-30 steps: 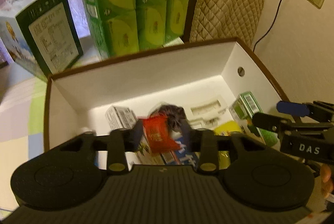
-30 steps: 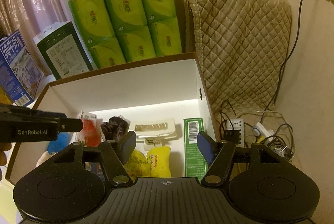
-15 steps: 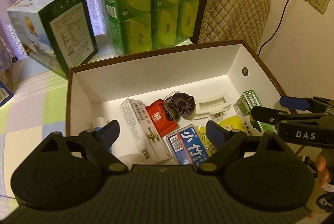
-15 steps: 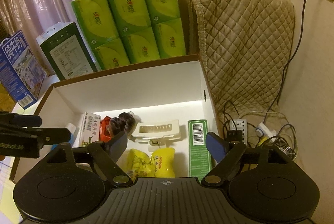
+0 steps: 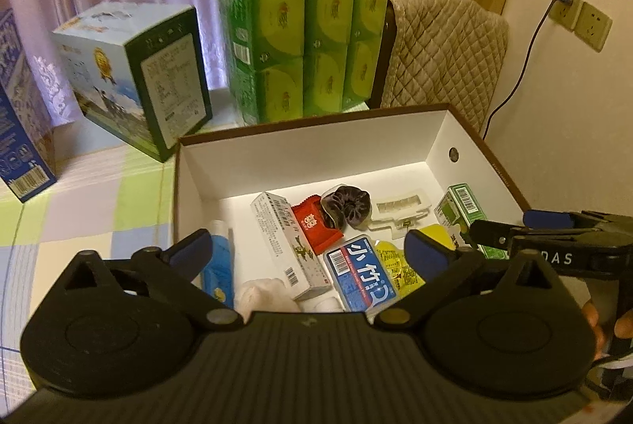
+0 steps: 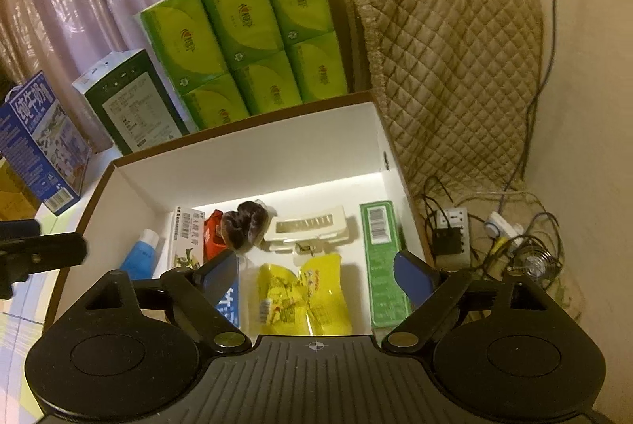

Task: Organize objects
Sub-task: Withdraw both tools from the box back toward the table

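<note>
Many small items, white box [image 5: 316, 151]

One open box [image 5: 245, 163] on table [image 5: 99, 194]. Inside: one white carton [image 5: 287, 242], one red sachet [image 5: 312, 226], one dark scrunchie [image 5: 348, 204], one blue tube [image 5: 217, 265], one blue-label pack [image 5: 362, 271], one yellow packet [image 6: 300, 299], one green carton [image 6: 381, 262], one white clip [image 6: 306, 228]. Behind: six green tissue packs [image 6: 245, 44], two milk cartons [image 5: 138, 76].

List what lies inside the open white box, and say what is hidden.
Inside the box: blue tube, toothpaste carton, red packet, dark scrunchie, white clip, yellow packets, green carton. The tools cover the near end.
</note>
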The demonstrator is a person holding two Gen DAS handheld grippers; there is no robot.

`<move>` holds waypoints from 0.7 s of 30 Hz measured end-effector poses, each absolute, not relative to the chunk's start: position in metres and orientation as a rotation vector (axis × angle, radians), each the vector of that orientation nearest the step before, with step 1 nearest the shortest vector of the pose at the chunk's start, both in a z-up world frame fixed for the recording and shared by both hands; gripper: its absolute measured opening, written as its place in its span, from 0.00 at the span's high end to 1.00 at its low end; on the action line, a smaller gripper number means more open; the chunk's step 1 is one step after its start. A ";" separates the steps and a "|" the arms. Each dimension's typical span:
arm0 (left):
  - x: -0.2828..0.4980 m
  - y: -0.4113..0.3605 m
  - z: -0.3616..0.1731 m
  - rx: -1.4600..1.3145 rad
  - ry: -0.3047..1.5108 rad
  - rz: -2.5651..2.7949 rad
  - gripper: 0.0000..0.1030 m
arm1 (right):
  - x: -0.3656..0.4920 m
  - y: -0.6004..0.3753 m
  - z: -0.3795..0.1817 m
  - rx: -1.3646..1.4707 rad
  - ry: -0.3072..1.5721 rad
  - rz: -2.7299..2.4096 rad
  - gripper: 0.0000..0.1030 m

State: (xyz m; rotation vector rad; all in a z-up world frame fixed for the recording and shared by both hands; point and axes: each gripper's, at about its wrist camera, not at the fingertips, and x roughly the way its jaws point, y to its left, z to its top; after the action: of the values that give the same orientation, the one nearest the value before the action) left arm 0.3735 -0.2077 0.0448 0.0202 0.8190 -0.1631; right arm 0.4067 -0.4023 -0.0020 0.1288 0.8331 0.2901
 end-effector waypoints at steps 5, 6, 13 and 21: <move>0.348 -0.198 0.057 0.018 0.774 -0.146 0.01 | 0.385 -0.403 0.010 0.134 0.815 0.277 0.19; 0.343 -0.196 0.059 0.015 0.766 -0.143 0.01 | 0.380 -0.403 0.013 0.136 0.810 0.280 0.19; 0.299 -0.176 0.069 0.020 0.702 -0.121 0.01 | 0.338 -0.391 0.029 0.123 0.762 0.310 0.19; 0.245 -0.148 0.078 0.028 0.660 -0.111 0.01 | 0.290 -0.372 0.043 0.131 0.740 0.302 0.19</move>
State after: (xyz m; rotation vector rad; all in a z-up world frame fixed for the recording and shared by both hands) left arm 0.2449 -0.1479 0.0784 0.0285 0.6602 -0.1109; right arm 0.2904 -0.3721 0.0434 0.1307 0.7404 0.3016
